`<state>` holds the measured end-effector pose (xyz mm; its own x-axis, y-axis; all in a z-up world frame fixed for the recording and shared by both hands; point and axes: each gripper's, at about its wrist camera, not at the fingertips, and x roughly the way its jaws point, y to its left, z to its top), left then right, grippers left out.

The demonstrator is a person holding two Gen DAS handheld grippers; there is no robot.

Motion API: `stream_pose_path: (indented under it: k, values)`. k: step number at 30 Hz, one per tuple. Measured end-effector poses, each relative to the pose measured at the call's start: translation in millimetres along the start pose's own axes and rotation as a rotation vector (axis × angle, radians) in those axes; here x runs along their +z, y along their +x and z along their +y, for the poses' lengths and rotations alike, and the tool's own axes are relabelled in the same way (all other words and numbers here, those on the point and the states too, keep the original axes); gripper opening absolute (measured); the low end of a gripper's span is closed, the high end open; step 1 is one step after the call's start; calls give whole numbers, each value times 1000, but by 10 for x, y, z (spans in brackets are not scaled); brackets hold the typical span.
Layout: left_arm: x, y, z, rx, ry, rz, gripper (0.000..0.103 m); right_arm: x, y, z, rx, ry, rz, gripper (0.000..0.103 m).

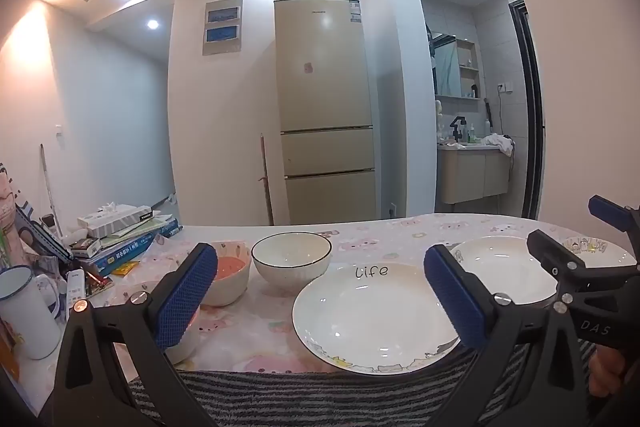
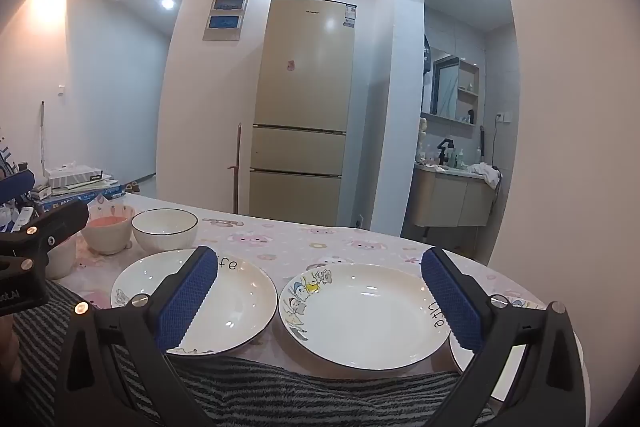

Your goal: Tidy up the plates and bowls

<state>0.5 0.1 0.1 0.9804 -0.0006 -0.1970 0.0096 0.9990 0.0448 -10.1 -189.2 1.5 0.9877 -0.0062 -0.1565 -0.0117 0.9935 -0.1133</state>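
Plates (image 2: 364, 311): right view shows three; mug (image 1: 24, 311) only left.

On the round table with the patterned cloth (image 2: 304, 235) three white shallow plates lie in a row near the front edge: the left plate (image 1: 372, 315), the middle plate (image 2: 366, 311) just beside it, and a third plate (image 2: 516, 347) at the right, partly hidden. Behind the left plate stands a white bowl with a dark rim (image 1: 291, 255), and to its left a bowl with pink contents (image 1: 228, 277). Farther left a white mug (image 1: 24, 311) stands before a pile of books (image 1: 128, 231), and behind the table a tall fridge (image 1: 326, 107) stands at the wall.
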Motion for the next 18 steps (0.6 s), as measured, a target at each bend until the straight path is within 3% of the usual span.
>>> stream_pose_path:
  k: [13, 18]
  values:
    - [45, 16, 138, -30, -27, -10, 103, 8, 1, -68, 3, 21, 2, 103]
    - [23, -53, 190, 41, -31, -15, 103, 22, 76, -106, 21, 36, 40, 103]
